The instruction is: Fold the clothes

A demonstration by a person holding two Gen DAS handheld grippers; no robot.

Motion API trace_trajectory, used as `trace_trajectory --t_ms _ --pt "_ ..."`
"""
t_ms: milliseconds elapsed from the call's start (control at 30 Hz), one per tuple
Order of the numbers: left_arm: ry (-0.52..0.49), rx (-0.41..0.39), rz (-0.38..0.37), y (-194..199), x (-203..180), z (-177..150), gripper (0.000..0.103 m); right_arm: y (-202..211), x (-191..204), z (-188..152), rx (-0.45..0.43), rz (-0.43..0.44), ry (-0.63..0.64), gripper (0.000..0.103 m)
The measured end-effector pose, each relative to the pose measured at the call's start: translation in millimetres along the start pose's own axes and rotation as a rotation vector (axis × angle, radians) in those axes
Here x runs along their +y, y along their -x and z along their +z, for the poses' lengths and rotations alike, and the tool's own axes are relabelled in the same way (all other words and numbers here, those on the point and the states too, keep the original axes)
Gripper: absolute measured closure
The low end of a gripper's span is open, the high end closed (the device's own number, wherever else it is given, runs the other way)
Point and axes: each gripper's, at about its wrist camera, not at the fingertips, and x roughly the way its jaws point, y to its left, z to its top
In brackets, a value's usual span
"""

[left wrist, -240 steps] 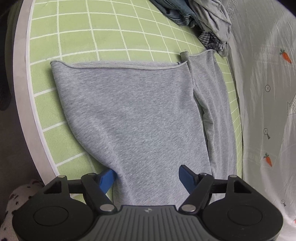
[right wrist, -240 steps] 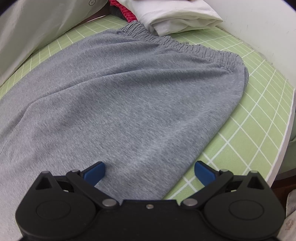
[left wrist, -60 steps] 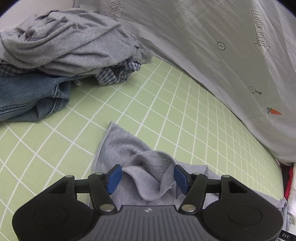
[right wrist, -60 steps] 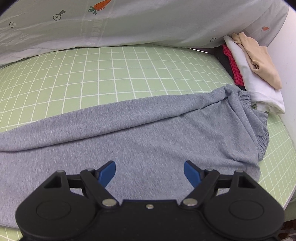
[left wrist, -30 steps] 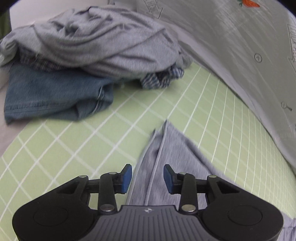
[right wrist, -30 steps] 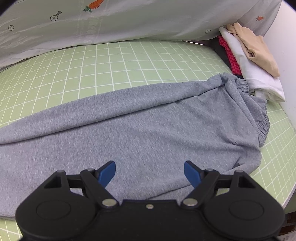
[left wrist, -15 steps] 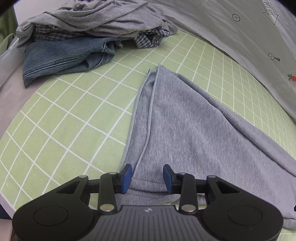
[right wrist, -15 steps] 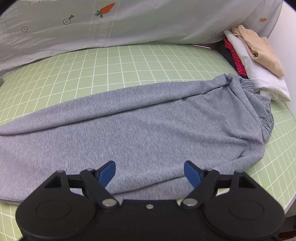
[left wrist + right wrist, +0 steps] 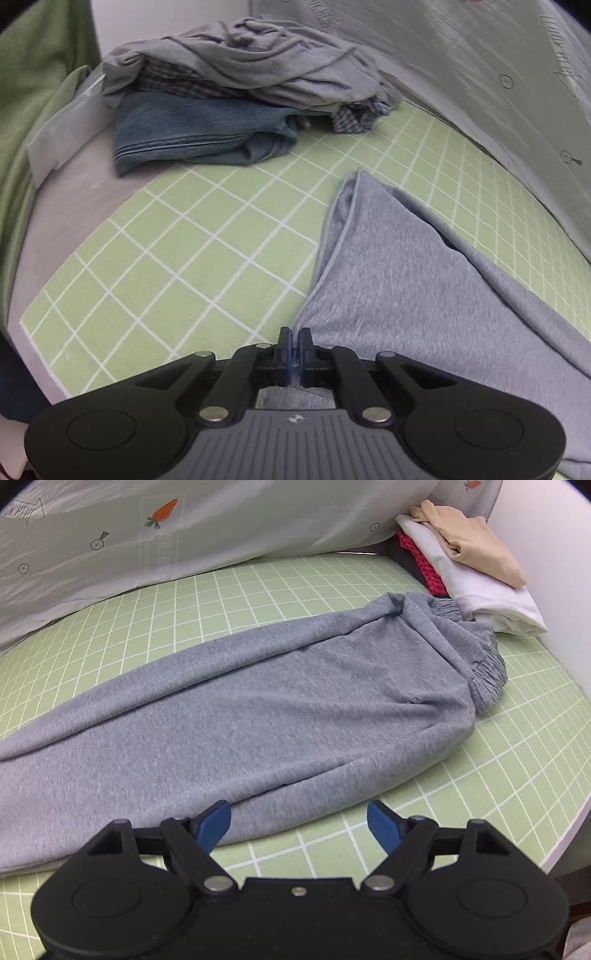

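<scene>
Grey sweatpants lie folded lengthwise on the green grid mat, elastic waistband at the far right. In the left wrist view the leg end lies ahead and to the right with its hem toward me. My left gripper is shut at the near corner of that hem, grey cloth showing beneath its jaws. My right gripper is open, its blue fingertips just at the near folded edge of the pants, holding nothing.
A heap of unfolded clothes with blue jeans lies at the far left of the mat. A folded stack of white, red and beige garments sits beyond the waistband. A white printed sheet borders the back. The table edge is near right.
My left gripper has closed from half open to shut at the hem corner and drawn back toward the mat's near edge. The right gripper has backed off slightly to the pants' near edge, still open.
</scene>
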Motion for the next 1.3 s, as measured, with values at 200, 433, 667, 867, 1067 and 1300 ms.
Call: trace_trajectory --t_ms 200,433,667,867,1067,1300 --pt "0.087 0.011 0.092 9 7 -5 0.084 -6 -33 9 -0.005 0.028 -0.040 0.021" --pt "0.037 -0.107 0.059 50 -65 -19 0.039 -20 -94 31 -0.029 0.075 -0.119 0.021" --pt "-0.038 -0.051 -0.037 55 -176 -68 0.033 -54 -185 57 -0.006 0.098 -0.299 0.019" --pt "-0.168 0.084 -0.091 43 -275 -128 0.030 -88 -211 71 0.012 0.004 -0.096 0.019" --pt "-0.361 0.161 -0.055 20 -345 -147 0.030 -111 -195 72 -0.005 -0.064 0.253 0.019" --pt "-0.506 0.194 -0.008 0 -391 -152 0.027 -112 -192 100 -0.048 -0.051 0.468 0.089"
